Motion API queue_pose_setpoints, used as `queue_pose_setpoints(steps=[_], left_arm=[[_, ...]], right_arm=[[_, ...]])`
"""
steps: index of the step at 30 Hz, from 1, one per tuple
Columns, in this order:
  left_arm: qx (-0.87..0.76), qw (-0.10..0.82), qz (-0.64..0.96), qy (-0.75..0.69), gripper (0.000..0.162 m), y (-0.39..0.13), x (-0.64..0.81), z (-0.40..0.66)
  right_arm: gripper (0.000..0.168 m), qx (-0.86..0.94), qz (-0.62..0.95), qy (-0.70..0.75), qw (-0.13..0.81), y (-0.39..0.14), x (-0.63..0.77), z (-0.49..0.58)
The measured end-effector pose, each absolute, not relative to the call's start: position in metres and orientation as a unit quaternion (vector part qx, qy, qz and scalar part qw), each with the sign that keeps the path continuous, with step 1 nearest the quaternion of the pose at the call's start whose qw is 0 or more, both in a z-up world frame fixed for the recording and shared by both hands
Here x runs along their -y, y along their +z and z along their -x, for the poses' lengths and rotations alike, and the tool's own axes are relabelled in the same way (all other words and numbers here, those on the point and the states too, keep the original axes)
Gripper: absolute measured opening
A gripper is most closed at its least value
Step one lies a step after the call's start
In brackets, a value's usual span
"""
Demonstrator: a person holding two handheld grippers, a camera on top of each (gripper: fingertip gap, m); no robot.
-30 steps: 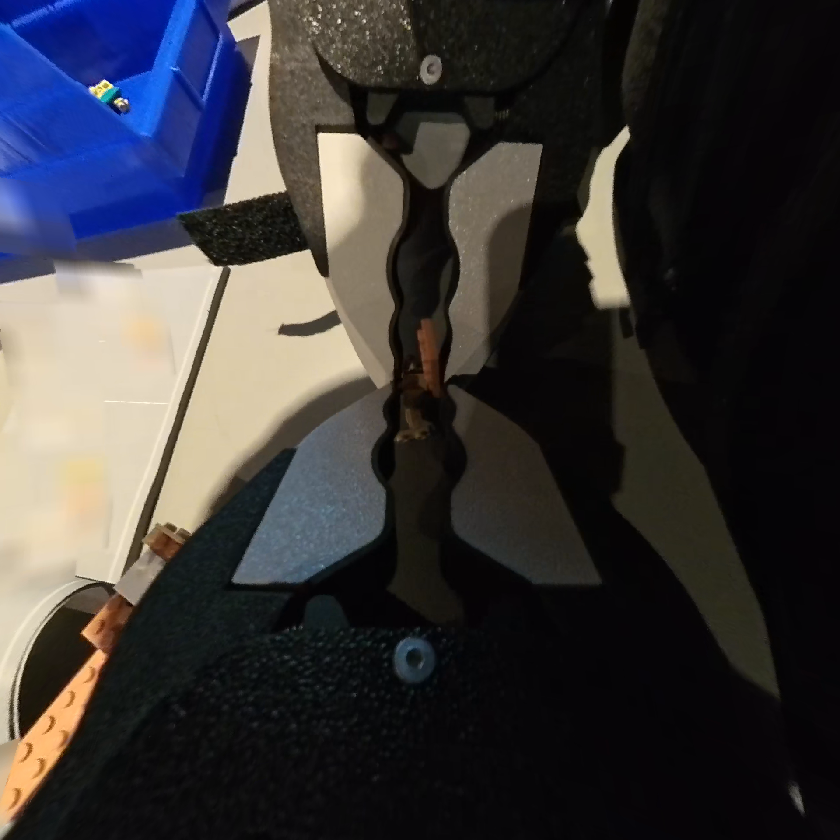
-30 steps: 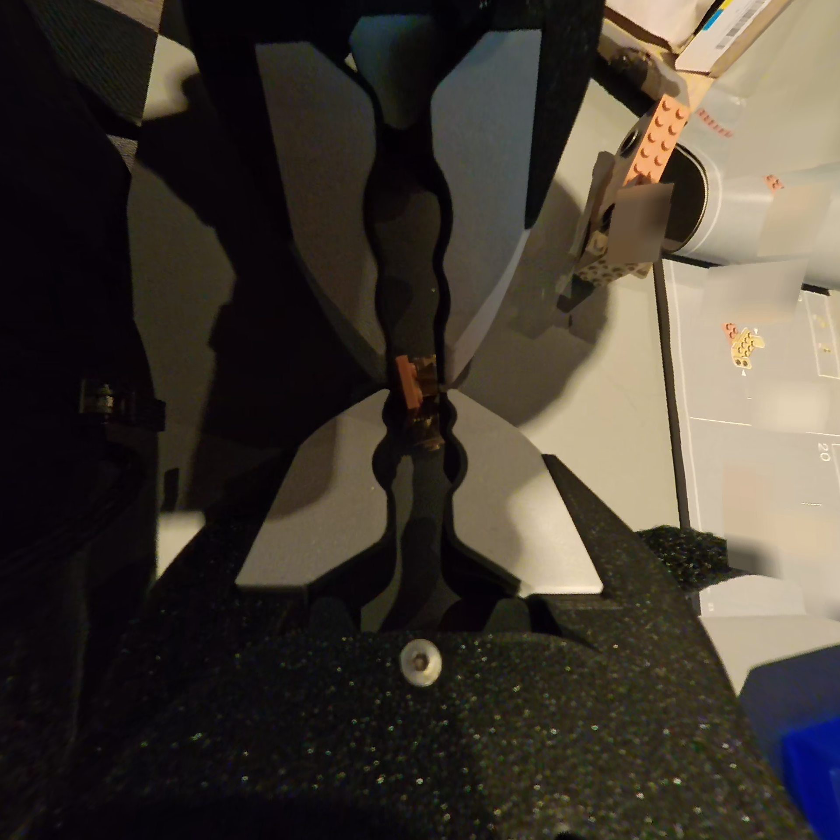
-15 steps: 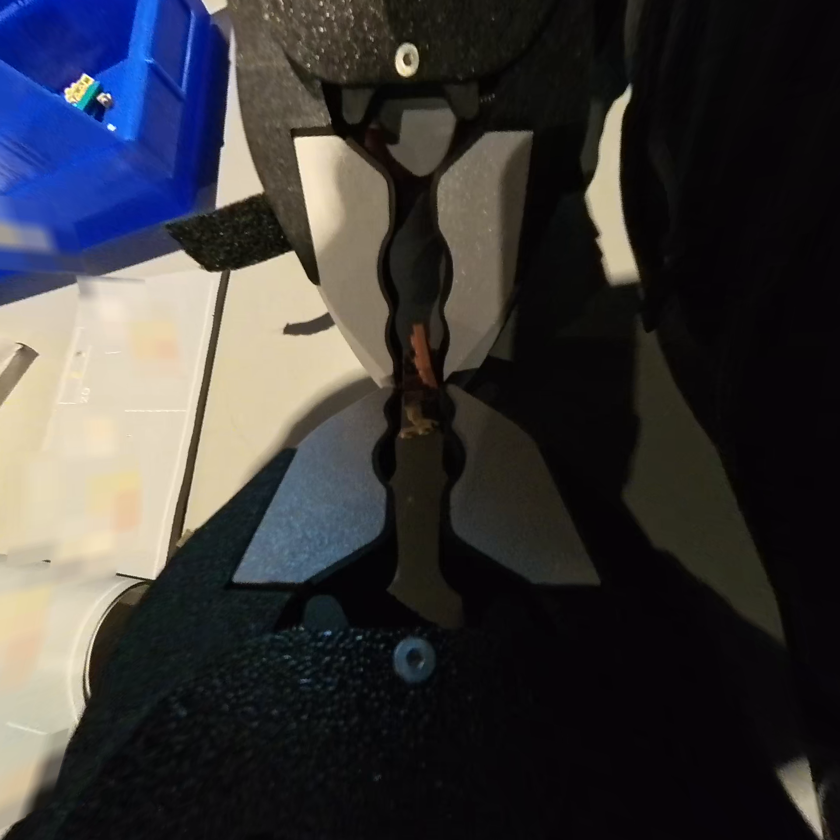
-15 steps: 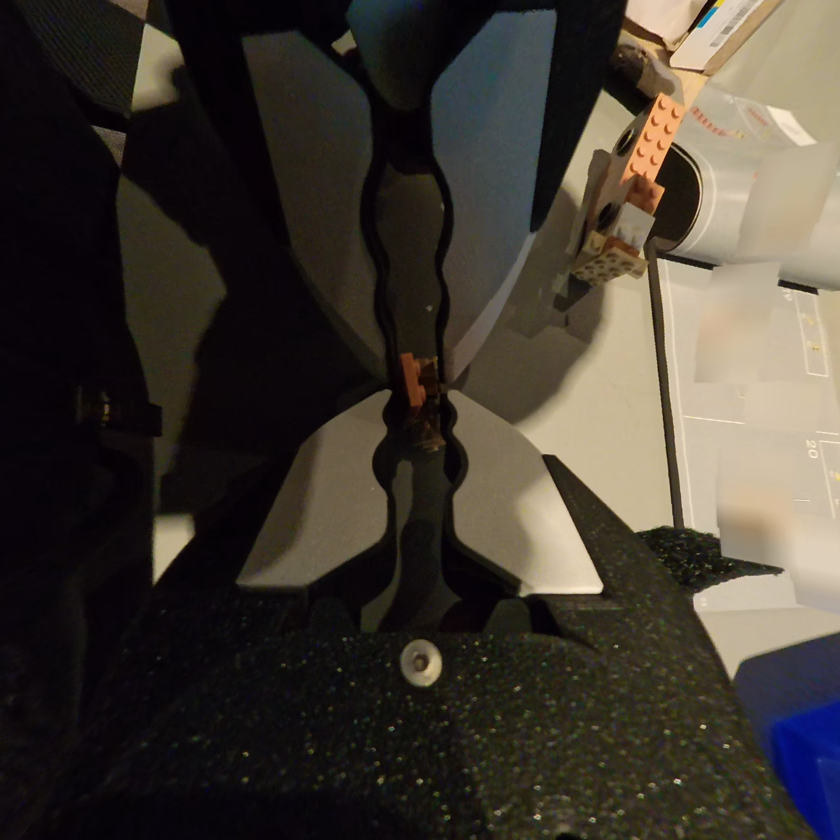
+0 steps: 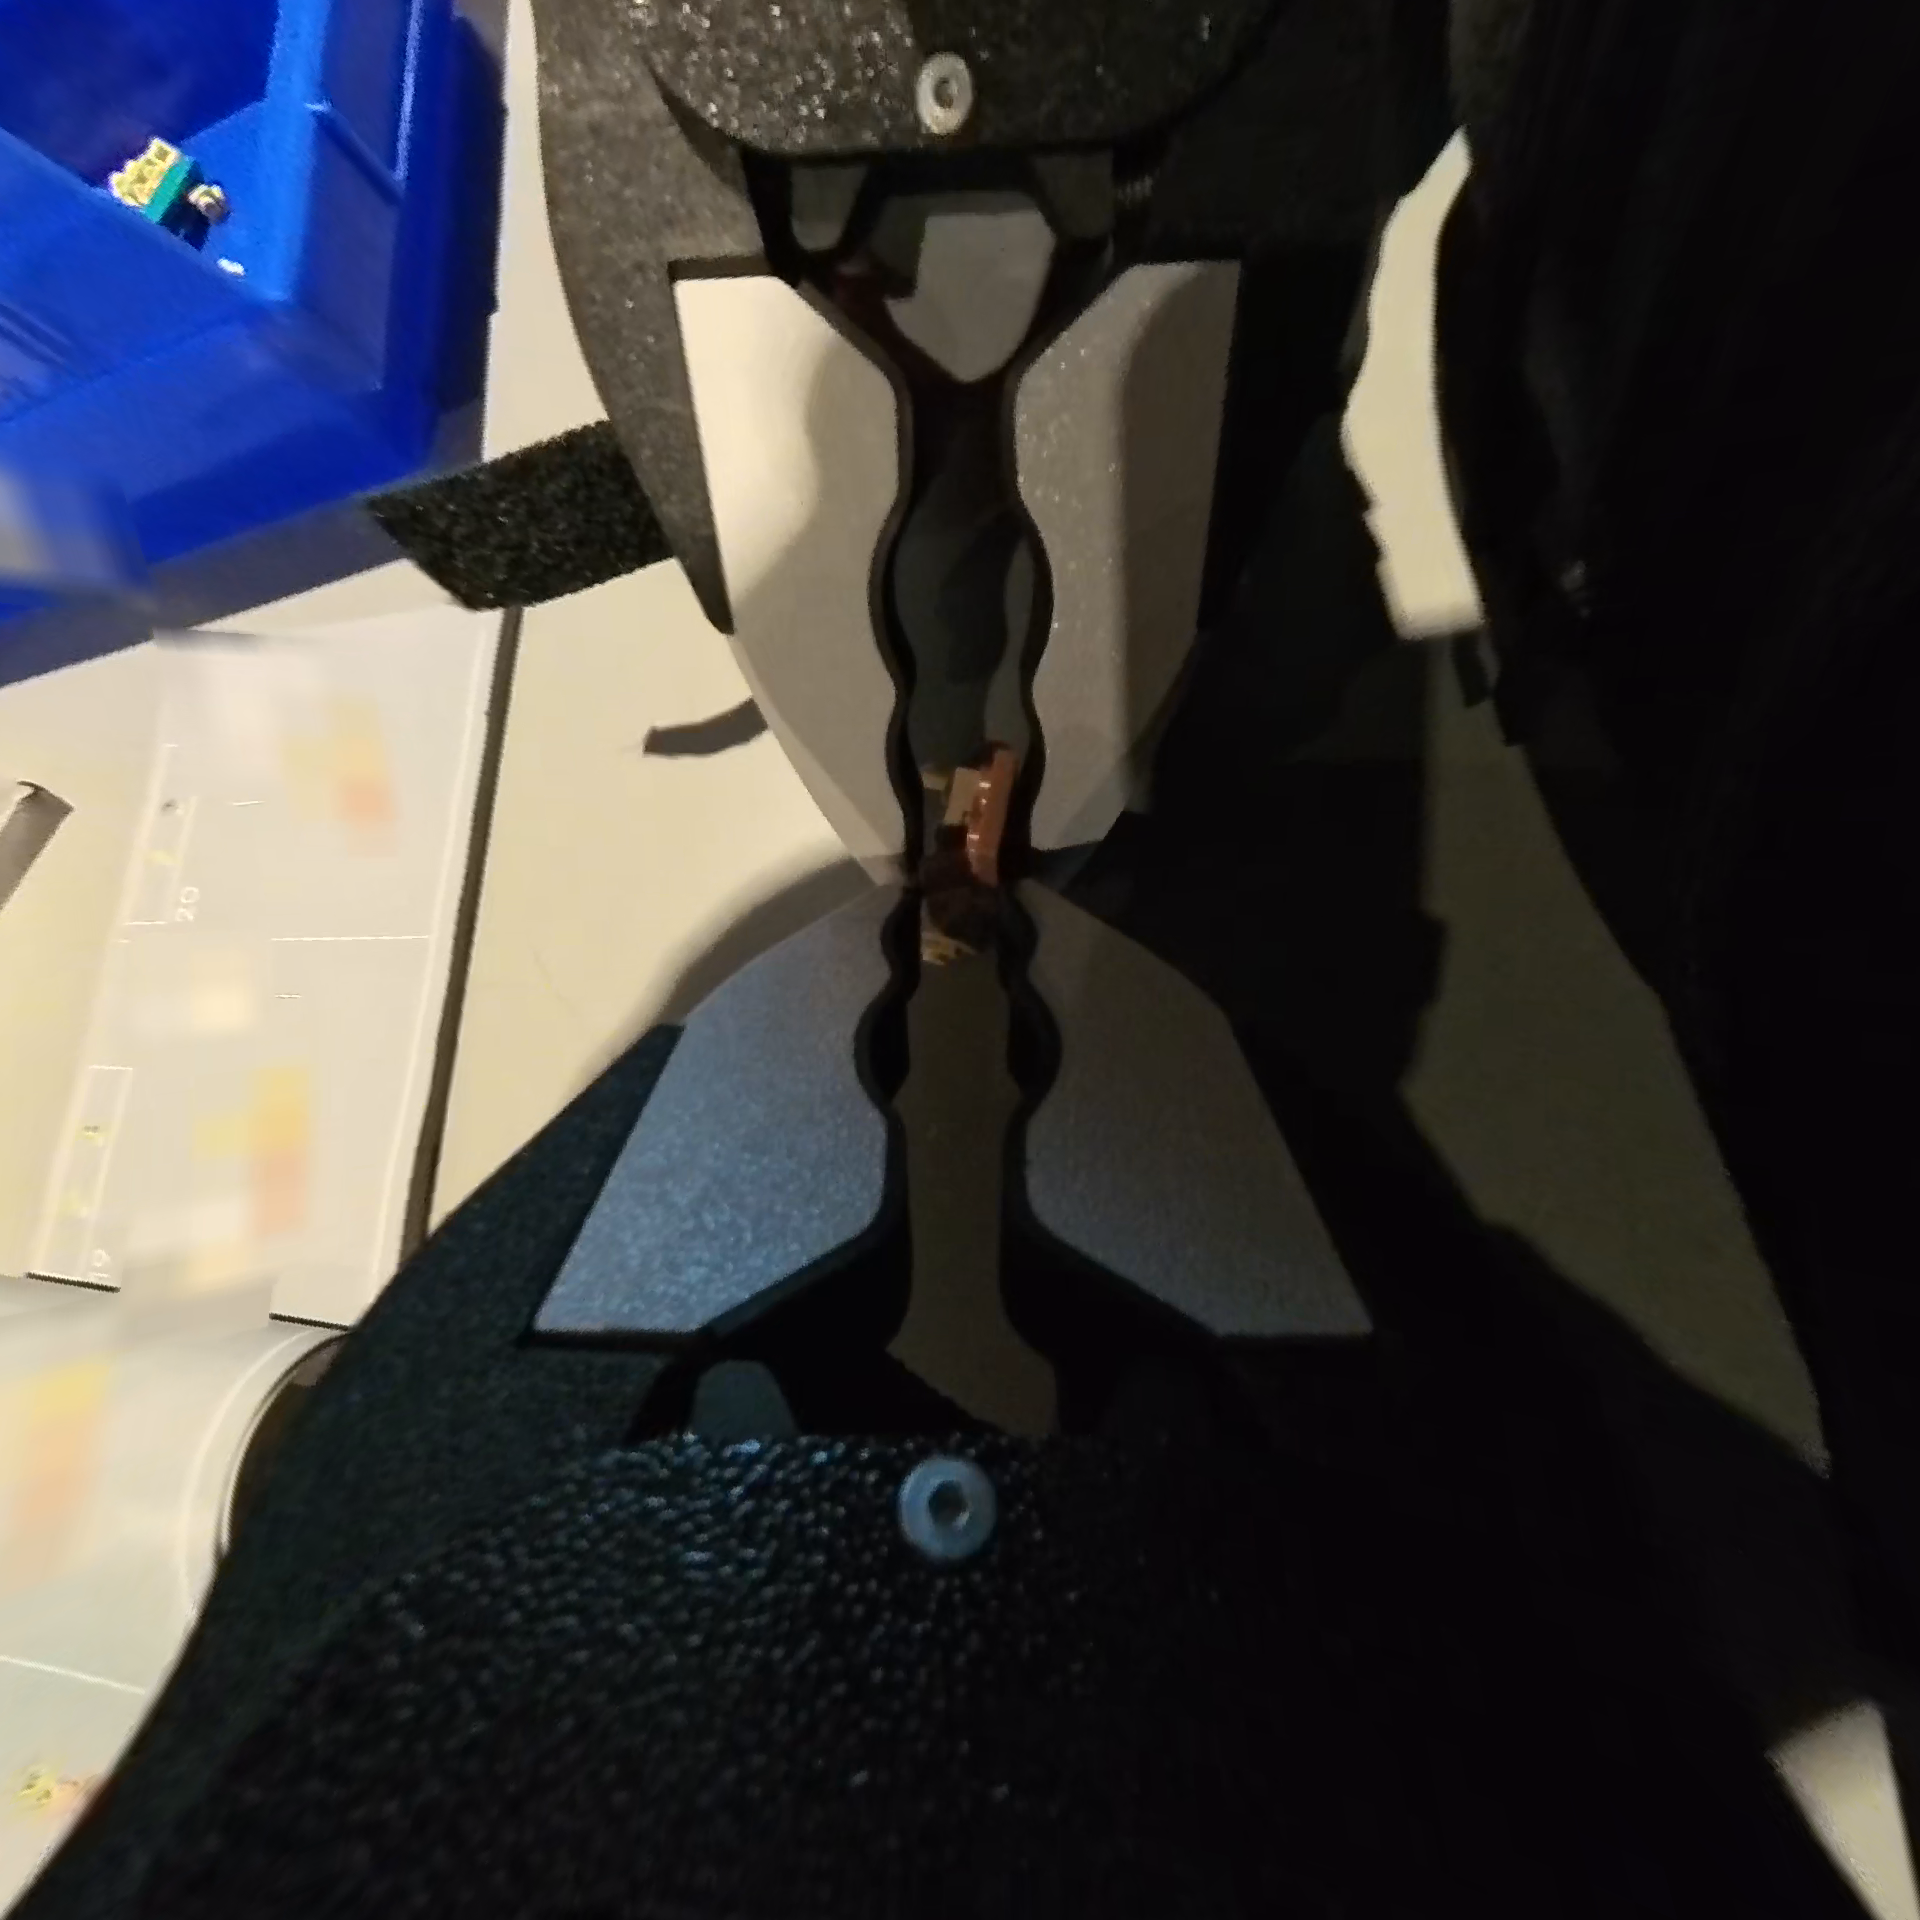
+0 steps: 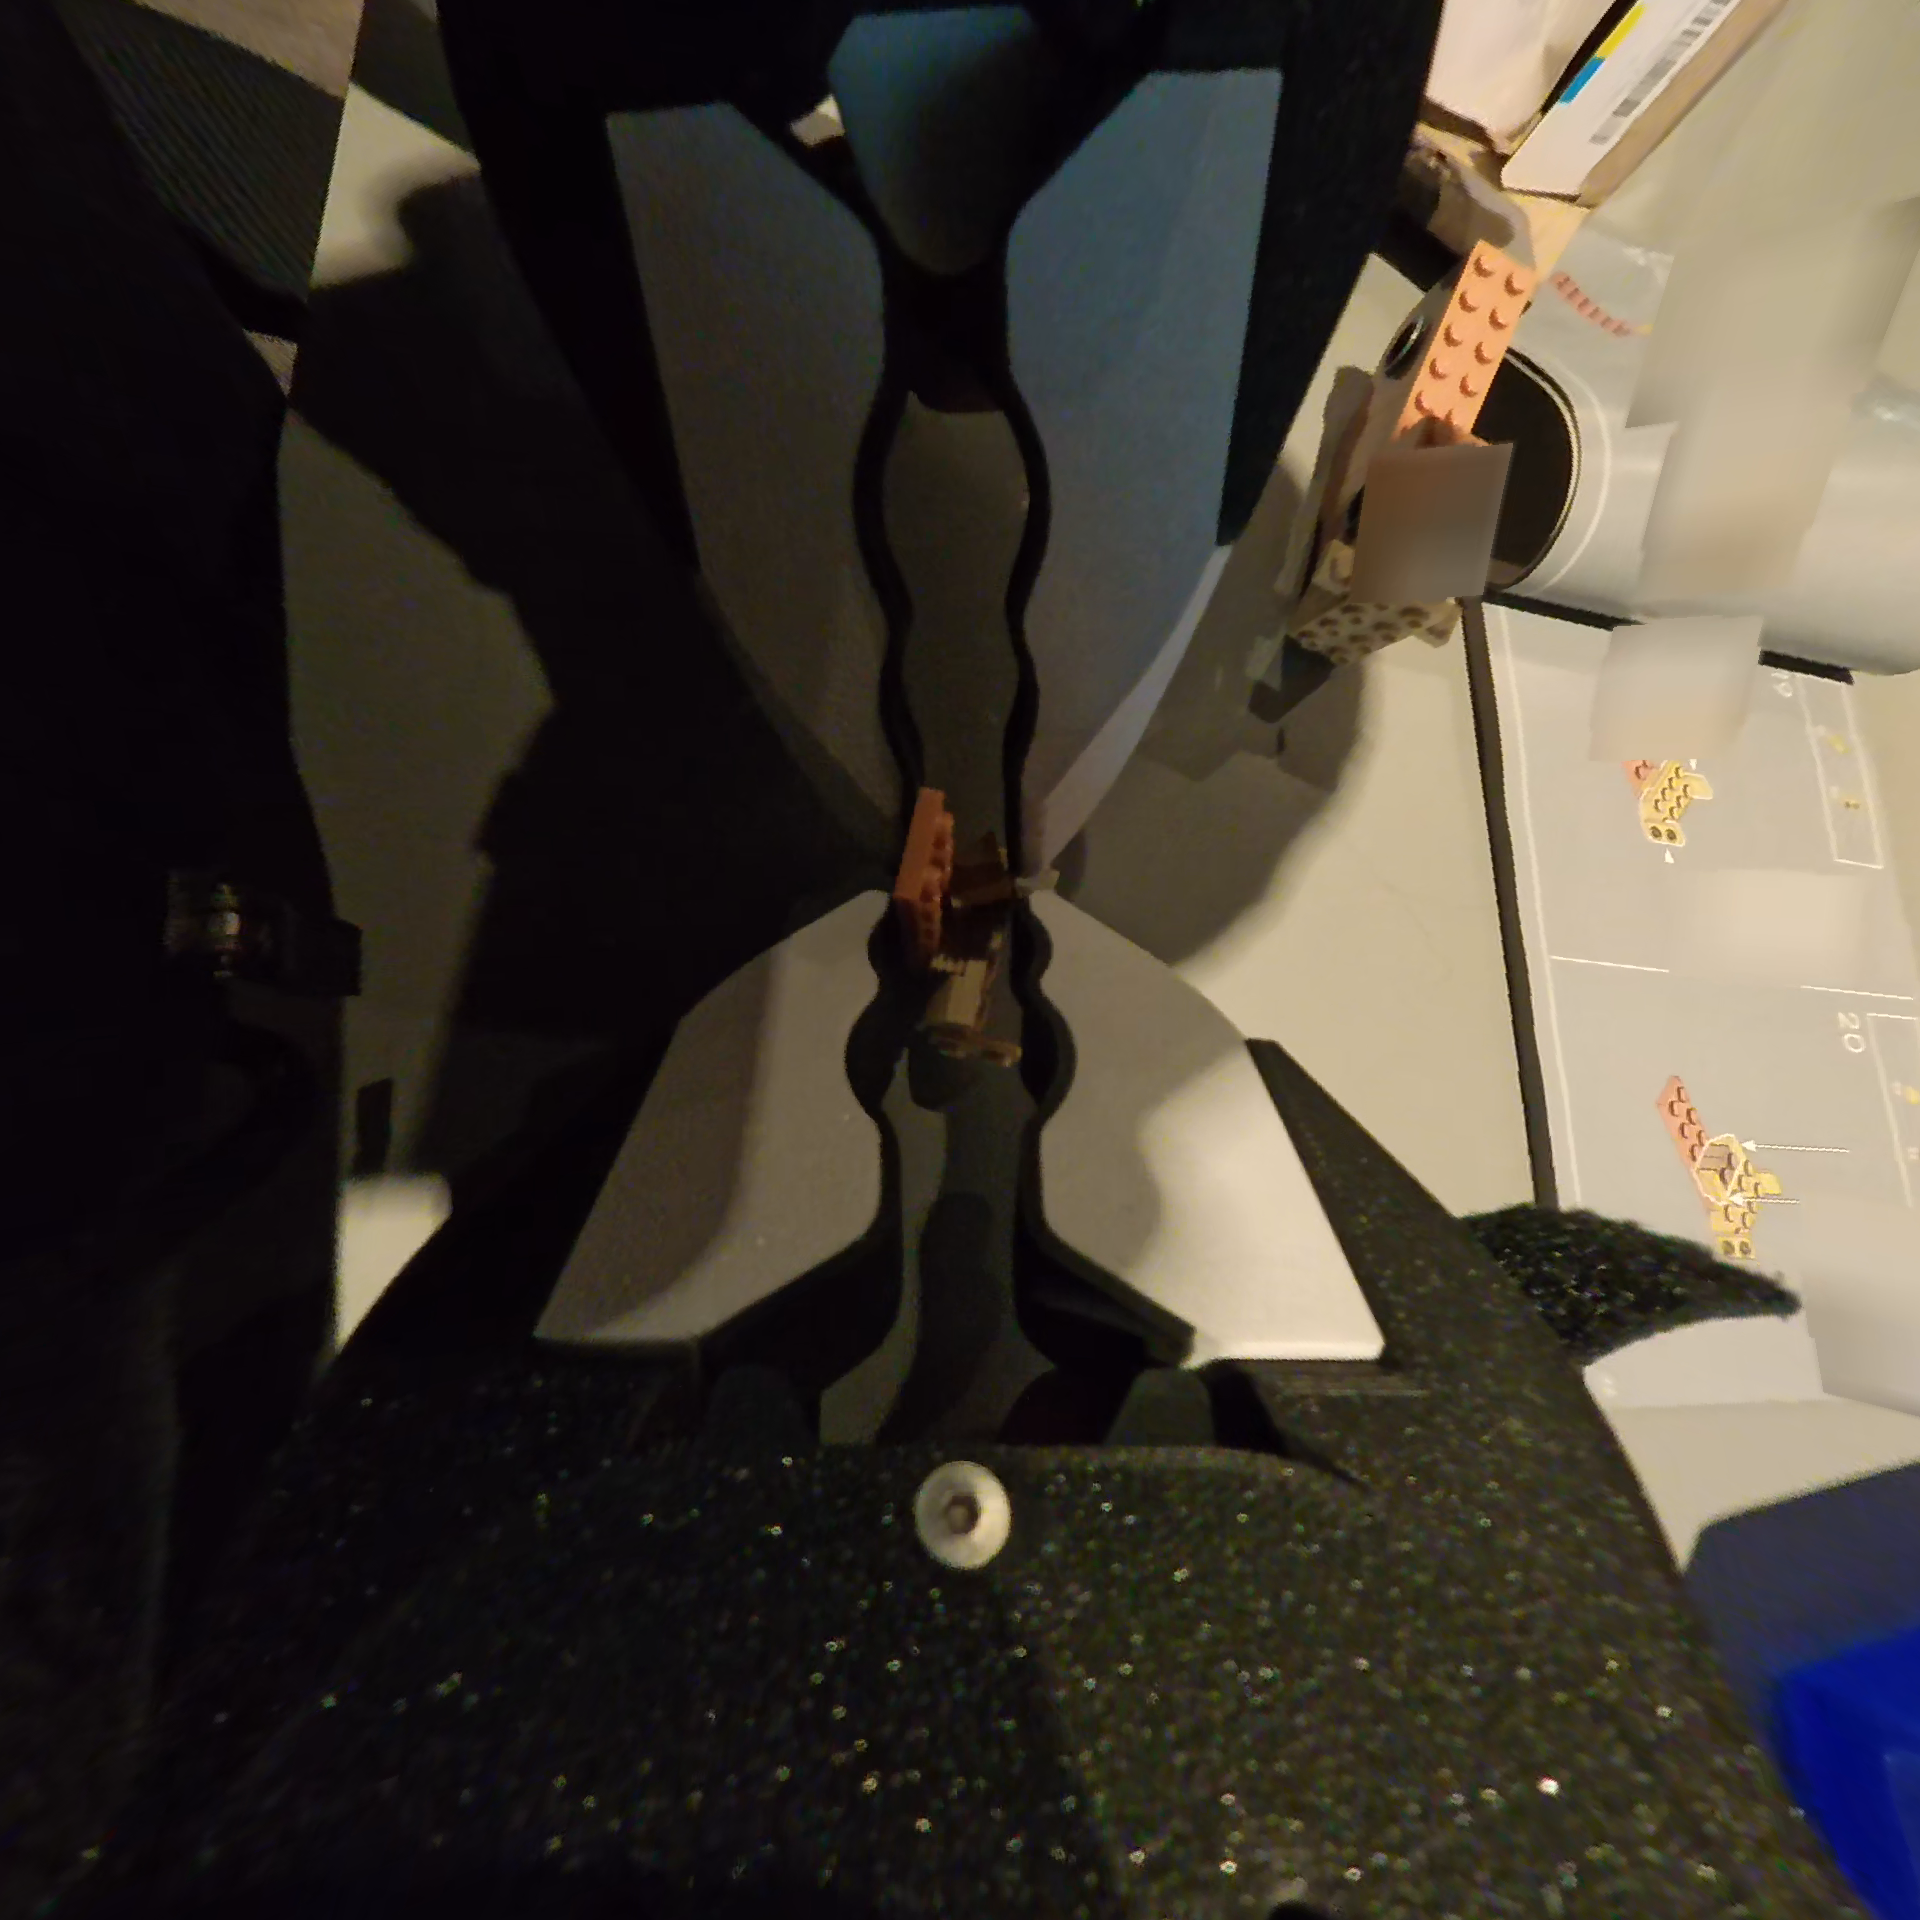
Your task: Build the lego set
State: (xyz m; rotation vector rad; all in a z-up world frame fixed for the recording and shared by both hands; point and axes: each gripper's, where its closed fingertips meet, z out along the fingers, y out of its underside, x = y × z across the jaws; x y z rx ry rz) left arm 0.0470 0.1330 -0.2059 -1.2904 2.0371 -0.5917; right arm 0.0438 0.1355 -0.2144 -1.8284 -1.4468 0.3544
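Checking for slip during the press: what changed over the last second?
Little. The left gripper and right gripper remain tip to tip, each shut on the small brown lego assembly between them. The left wrist view swung slightly: the orange lego plate left its lower corner, and the blue bin shifted. No release.

The two grippers meet tip to tip above the desk (image 6: pixel 1299 914), a small lego assembly (image 6: pixel 961 925) between their tips. A partly built lego model (image 6: pixel 1403 488) stands right of them, beside the instruction sheet (image 6: pixel 1714 987). A storage bin (image 5: pixel 208 343) sits at the sheet's far end.
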Motion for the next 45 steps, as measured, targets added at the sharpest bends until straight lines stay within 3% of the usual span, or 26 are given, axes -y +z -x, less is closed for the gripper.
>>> queue_pose_setpoints(steps=[6, 15, 45], left_arm=[[-0.787, 0.315, 0.482, -0.221, 0.014, -0.2058, -0.1333, -0.0466], [-0.786, 0.307, 0.49, -0.221, 0.014, -0.2056, -0.1338, -0.0472], [-0.798, 0.292, 0.484, -0.211, 0.013, -0.2064, -0.1331, -0.0474]], right_arm=[[0.024, 0.567, 0.711, 0.133, 0.394, -0.2124, -0.1374, -0.0438], [0.016, 0.567, 0.709, 0.129, 0.4, -0.212, -0.1386, -0.0446], [0.014, 0.564, 0.714, 0.14, 0.39, -0.2132, -0.1376, -0.0454]])
